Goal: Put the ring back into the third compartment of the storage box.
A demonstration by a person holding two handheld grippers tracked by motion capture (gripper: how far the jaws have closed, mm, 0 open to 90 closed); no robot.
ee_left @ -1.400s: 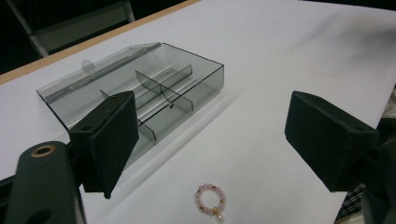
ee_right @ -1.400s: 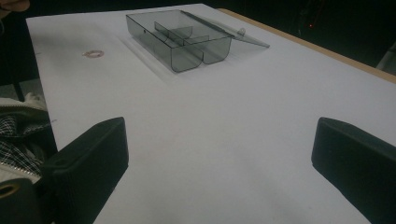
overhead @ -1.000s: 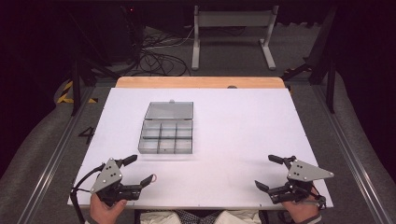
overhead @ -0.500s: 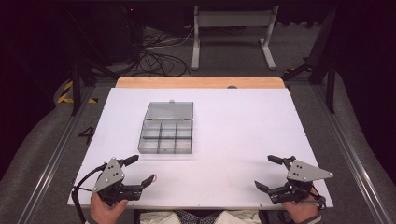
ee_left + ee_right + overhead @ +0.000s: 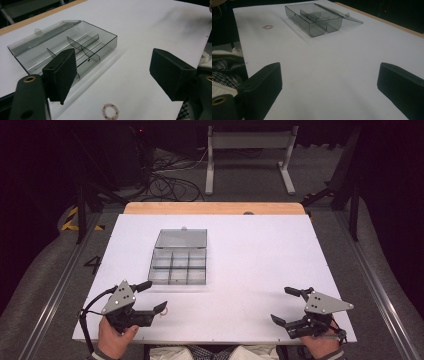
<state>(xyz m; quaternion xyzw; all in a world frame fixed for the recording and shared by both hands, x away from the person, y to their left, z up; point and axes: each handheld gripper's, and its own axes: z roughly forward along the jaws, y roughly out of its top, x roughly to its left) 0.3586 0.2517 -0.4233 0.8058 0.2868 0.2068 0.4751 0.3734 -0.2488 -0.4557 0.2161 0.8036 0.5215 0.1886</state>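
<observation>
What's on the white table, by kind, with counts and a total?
Clear compartment box, lid open: 1
Pink bead bracelet: 1
Handheld grippers, left gripper and right gripper, both open and empty: 2
Total: 4
</observation>
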